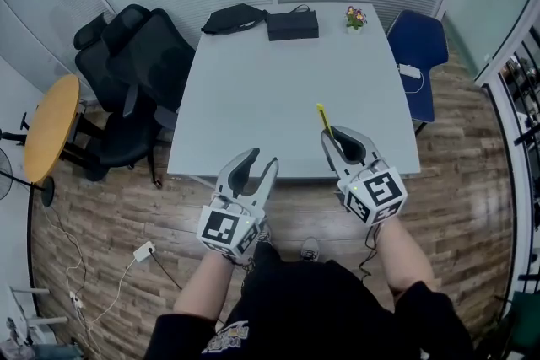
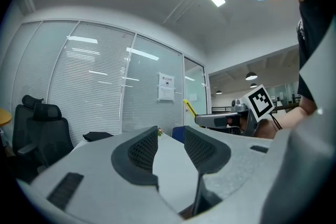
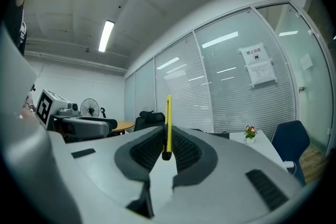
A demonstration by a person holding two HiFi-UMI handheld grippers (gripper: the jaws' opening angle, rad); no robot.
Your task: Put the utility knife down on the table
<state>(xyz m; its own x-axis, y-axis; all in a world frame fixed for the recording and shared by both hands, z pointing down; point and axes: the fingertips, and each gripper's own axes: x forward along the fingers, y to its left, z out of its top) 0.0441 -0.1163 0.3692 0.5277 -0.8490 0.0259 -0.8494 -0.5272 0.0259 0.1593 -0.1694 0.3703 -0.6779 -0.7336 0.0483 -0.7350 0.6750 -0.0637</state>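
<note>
Right tool (image 1: 334, 136) tight on utility knife (image 1: 322, 117)

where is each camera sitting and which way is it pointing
Head view: on the person's head, looking steeply down at the table; the person's forearms, the left gripper and the right gripper show.
Left gripper view: on the left gripper, looking level along its open, empty jaws over the table; the right gripper shows at right.
Right gripper view: on the right gripper, looking level along jaws shut on the utility knife; the left gripper shows at left.
Shared: all three views show the knife.
</note>
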